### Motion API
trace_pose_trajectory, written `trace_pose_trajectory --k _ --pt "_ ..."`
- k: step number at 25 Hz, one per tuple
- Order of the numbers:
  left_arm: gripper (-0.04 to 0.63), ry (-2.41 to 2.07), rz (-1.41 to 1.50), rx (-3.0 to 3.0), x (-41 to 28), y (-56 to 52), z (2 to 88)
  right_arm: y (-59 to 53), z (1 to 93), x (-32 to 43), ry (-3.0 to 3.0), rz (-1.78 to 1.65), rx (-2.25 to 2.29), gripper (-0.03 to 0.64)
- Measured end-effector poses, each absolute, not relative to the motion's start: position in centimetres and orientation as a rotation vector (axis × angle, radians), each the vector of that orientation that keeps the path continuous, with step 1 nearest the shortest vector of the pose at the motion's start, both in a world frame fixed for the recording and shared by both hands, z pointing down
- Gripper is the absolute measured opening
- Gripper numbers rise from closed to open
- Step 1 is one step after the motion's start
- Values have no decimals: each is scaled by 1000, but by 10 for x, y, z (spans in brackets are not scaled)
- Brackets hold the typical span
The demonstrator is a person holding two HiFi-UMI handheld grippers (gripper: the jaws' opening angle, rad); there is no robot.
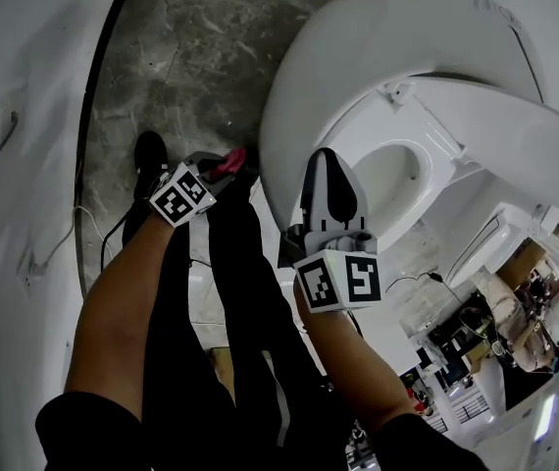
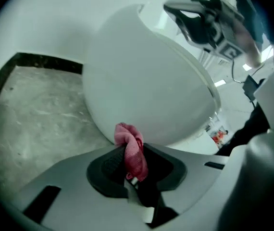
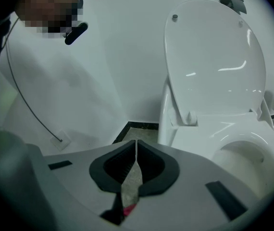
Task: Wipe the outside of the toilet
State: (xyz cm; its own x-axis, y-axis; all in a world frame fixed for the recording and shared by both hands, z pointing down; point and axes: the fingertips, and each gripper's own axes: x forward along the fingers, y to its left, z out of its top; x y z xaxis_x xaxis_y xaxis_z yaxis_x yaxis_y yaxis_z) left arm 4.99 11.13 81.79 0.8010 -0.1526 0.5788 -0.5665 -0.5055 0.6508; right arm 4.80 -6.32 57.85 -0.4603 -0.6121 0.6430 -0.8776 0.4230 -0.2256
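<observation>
The left tool [image 2: 131, 163] has its jaws pressed on a small pink cloth [image 2: 133, 150]. Only a fold of the cloth stands out in front of the jaws, and the rest hangs down between them. The cloth is just beside the low outer side of the toilet [image 2: 146, 90], near where the bowl comes down toward the grey floor [image 2: 36, 109]. I cannot tell if it touches the bowl. The right tool [image 3: 135, 163] has its jaws pressed together with nothing between them. In the head view it hangs over the front rim of the bowl. The lid [image 3: 214, 57] stands raised.

In my judgement, the first risk is the hold on the cloth. So little of it shows in front of the jaws that a firm rub along the curved bowl could pull it out, or push it back until the hard jaw tips touch the ceramic in its place. Then the tool would scrape and would not wipe.

The second risk is the floor. This low on the bowl, a stroke that goes too far down could drag the cloth over the rough floor. It would pick up grit and carry it back onto the white surface.

The third risk is the right tool. It is close to the rim, so it could knock the rim or the raised lid if the person leans forward to reach around the bowl.
</observation>
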Motion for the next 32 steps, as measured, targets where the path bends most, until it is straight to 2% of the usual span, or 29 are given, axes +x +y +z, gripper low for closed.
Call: trace_pose_trajectory --k 4,7,15,24,32 --pt "95 -824 518 2111 -16 -13 814 -70 574 41 -2224 759 1255 37" --pt "95 -904 500 2169 -40 -92 802 -73 571 32 -2245 731 1233 37" --pt "95 -842 540 2348 -17 -226 816 -94 579 4 -2299 725 1188 37" --pt "95 -706 653 2483 20 -265 847 -118 604 14 -2227 695 1303 36" --pt "95 -642 696 2526 29 -214 856 -102 603 18 -2214 713 1304 35"
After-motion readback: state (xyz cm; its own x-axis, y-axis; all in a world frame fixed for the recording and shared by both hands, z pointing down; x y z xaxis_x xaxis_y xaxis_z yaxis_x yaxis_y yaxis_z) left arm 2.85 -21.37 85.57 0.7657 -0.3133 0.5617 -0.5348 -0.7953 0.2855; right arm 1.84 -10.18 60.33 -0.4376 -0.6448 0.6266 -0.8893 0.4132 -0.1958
